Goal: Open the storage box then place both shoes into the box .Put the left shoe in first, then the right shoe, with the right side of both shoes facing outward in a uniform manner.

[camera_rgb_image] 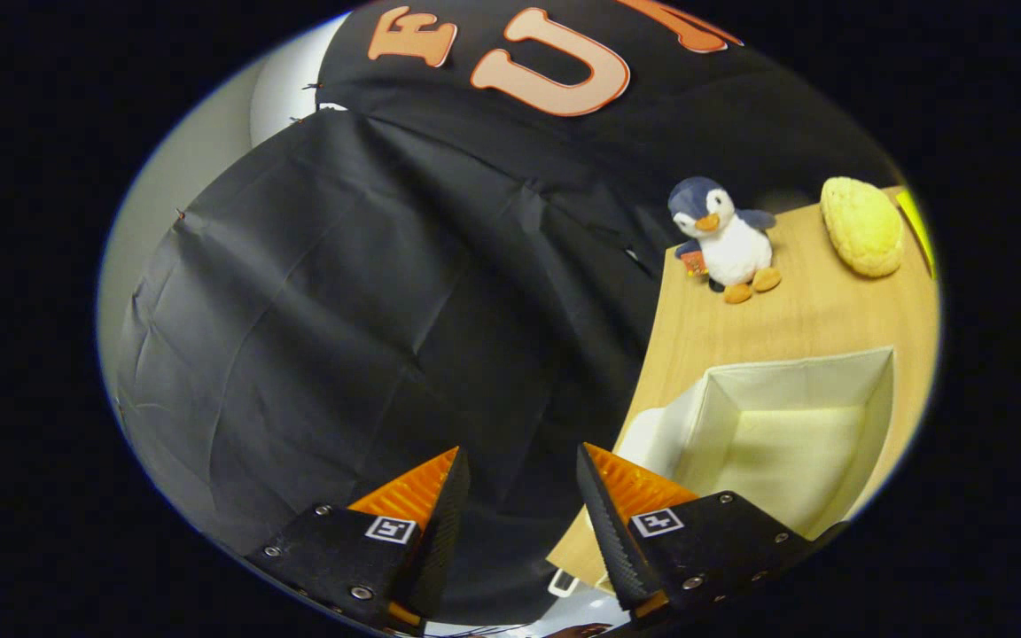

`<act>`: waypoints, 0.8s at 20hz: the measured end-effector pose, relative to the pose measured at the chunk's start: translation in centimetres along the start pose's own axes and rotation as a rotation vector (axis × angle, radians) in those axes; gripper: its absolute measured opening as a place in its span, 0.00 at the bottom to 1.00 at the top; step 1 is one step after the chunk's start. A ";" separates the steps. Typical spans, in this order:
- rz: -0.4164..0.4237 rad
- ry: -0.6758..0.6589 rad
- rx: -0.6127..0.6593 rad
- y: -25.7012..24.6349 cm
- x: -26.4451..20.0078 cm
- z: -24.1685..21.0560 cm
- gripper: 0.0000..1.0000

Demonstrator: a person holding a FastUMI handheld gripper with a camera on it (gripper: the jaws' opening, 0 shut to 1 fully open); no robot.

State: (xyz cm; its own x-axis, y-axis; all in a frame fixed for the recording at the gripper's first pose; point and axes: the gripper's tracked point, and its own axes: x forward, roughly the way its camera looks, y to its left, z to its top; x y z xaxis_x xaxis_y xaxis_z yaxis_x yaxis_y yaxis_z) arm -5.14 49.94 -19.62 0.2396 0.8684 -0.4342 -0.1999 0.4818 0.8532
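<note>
- The tool (519, 496) is seen nearest, its two fingers spread apart with nothing gripped between them; only dark cloth is seen through the gap.
- One storage box (785, 425) of pale fabric is found just ahead of the tool's right-hand finger, which overlaps the box's near corner. The box stands open, and its inside is seen to be bare.
- The box is carried by one wooden bench (794, 319), whose edge runs just beside the box on the side toward the cloth wall.
- Beyond the box, well apart from it, one plush penguin (728, 239) is set upright on the bench near that same edge.
- One yellow, bumpy, rounded object (862, 226) is laid beyond the box too, beside the penguin and farther from the bench edge.
- One black cloth wall (369, 292) is hung beyond the bench edge, creased and folded, behind everything else.
</note>
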 end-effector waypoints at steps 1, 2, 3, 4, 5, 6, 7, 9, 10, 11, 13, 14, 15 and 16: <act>-0.025 -0.007 -0.028 -0.9 -1.0 -0.1 0.76; -0.048 -0.013 -0.053 -1.9 -1.8 -0.2 0.81; -0.072 -0.021 -0.080 -2.9 -2.7 -0.1 0.83; -0.099 -0.033 -0.109 -4.0 -3.7 0.0 0.87; -0.126 -0.043 -0.137 -4.9 -4.8 0.0 0.88; -0.149 -0.048 -0.163 -6.0 -5.8 -0.1 0.90; -0.169 -0.051 -0.189 -6.9 -6.8 -0.5 0.90; -0.216 -0.066 -0.244 -9.0 -9.2 -1.0 0.93; -0.245 -0.074 -0.270 -10.0 -10.3 -1.0 0.94; -0.276 -0.080 -0.293 -11.1 -11.1 -1.0 0.94; -0.350 -0.097 -0.321 -13.9 -13.4 -1.2 0.95; -0.382 -0.103 -0.319 -15.3 -14.5 -1.4 0.96; -0.408 -0.102 -0.310 -16.7 -15.6 -1.9 0.96; -0.437 -0.084 -0.298 -18.4 -16.5 -2.7 0.96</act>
State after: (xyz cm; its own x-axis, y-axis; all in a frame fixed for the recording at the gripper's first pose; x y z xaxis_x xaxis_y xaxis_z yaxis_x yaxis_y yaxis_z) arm -8.02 27.11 -28.93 0.4340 0.5728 -0.6954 -0.3227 0.8195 0.4737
